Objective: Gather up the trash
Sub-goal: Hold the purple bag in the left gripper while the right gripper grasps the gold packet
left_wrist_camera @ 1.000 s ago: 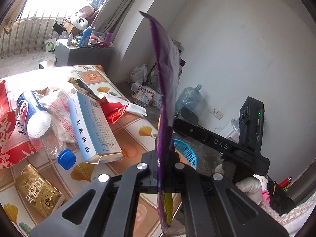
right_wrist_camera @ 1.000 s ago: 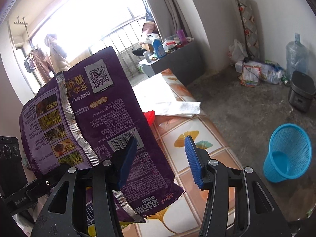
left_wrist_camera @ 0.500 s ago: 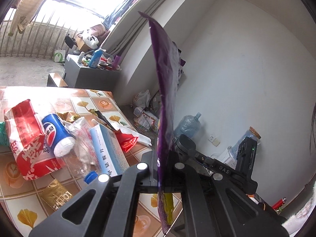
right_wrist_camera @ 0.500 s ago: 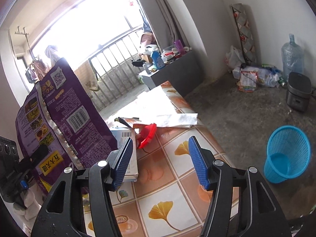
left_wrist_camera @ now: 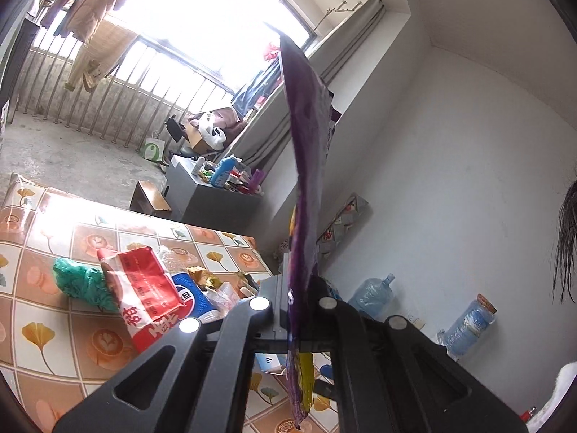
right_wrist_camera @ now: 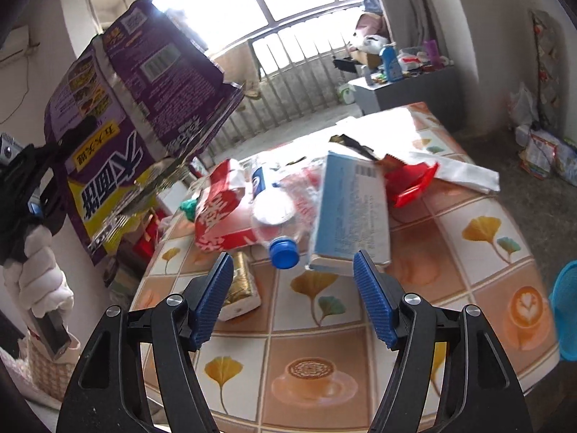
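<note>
My left gripper (left_wrist_camera: 294, 306) is shut on a large purple snack bag (left_wrist_camera: 306, 187), seen edge-on and held high above the table. The bag also shows in the right wrist view (right_wrist_camera: 144, 101) at the upper left, with the left gripper (right_wrist_camera: 43, 166) behind it. My right gripper (right_wrist_camera: 292, 299) is open and empty above the table's near edge. In front of it lie a plastic bottle with a blue cap (right_wrist_camera: 277, 231), a light blue box (right_wrist_camera: 351, 209), a red and white bag (right_wrist_camera: 220, 213) and a gold packet (right_wrist_camera: 239, 285).
The tiled-pattern table (right_wrist_camera: 324, 371) carries the trash pile, with a red wrapper (right_wrist_camera: 411, 184) and white paper (right_wrist_camera: 465, 176) at the back. A blue basket (right_wrist_camera: 564, 310) stands at the right edge on the floor. Water jugs (left_wrist_camera: 371, 294) stand by the wall.
My left gripper has lifted the purple bag higher and away to the left. My right gripper has swung left and down toward the pile on the table.
</note>
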A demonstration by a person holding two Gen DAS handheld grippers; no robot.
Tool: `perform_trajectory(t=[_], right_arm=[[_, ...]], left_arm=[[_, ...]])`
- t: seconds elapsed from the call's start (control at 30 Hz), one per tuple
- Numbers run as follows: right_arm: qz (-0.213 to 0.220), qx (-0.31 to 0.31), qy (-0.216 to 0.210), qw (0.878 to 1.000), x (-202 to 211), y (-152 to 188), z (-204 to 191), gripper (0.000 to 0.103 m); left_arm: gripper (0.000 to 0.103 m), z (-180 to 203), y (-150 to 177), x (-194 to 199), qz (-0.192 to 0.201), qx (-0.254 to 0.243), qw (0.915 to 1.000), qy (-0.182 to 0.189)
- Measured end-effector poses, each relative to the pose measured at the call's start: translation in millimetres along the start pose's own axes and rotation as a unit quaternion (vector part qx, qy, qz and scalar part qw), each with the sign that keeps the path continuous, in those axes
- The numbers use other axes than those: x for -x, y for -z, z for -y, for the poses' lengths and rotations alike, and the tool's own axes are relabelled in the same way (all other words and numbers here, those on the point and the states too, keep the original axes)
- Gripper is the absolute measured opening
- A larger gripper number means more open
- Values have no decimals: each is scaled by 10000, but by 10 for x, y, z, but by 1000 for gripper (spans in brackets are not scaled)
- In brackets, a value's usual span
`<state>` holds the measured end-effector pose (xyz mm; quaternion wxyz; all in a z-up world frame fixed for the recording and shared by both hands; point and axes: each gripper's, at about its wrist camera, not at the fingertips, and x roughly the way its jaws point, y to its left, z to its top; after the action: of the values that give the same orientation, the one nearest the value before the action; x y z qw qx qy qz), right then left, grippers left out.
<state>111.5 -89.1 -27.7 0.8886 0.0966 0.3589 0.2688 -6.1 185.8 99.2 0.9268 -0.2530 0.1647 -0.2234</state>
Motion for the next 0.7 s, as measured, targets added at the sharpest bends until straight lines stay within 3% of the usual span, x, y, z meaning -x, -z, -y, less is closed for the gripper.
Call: perform_trajectory(t=[0.23, 0.6, 0.67, 0.7], right_arm=[[-571, 907, -215, 9940, -543, 64, -496, 70], [-1152, 1393, 126, 9834, -1003, 215, -536, 70], [-1186, 1345, 127, 9837, -994, 237, -495, 66], [-1234, 1305, 81, 9837, -992, 243, -471, 56]], left_arm=[[0, -184, -28, 250, 221, 192, 9993, -226], [0, -282, -44, 325, 245, 324, 9985, -372], [0, -268, -41, 312, 224, 320, 9985, -378], [0, -258, -43, 309, 214, 310, 9986, -381]])
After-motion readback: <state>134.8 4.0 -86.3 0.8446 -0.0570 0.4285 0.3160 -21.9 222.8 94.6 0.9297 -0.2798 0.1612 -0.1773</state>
